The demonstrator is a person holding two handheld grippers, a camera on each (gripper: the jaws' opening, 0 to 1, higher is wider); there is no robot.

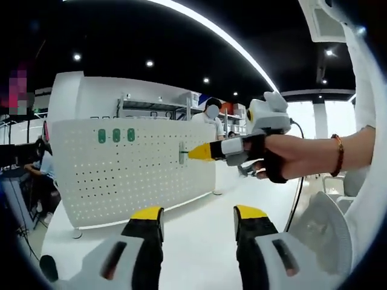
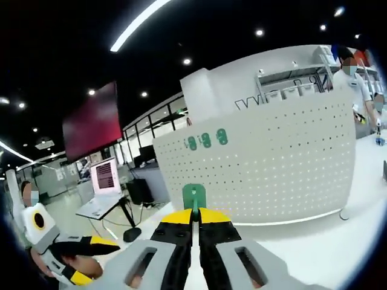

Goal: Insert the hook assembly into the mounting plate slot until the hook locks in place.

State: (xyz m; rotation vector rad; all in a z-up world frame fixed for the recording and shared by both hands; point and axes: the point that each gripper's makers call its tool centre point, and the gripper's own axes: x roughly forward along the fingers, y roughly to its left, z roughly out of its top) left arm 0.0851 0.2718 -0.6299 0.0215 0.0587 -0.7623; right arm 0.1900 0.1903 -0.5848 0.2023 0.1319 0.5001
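A white pegboard mounting plate [image 1: 127,175] stands upright on the table, with three green hooks [image 1: 116,135] near its top left. My right gripper [image 1: 201,152], held in a gloved hand, enters the left gripper view from the right. It holds a small hook assembly [image 1: 182,153] close against the board's right part; I cannot tell whether they touch. In the right gripper view my right gripper [image 2: 195,215] is shut on the green hook assembly [image 2: 194,194], with the pegboard [image 2: 272,169] and green hooks [image 2: 207,140] ahead. My left gripper [image 1: 198,212] is open and holds nothing, low over the table.
The white table [image 1: 199,248] stretches in front of the board. A person in white [image 1: 211,113] stands behind the board by shelves. A laptop on a stand [image 2: 104,178] and a dark red screen [image 2: 91,121] are at the left. The left gripper [image 2: 91,257] shows low left.
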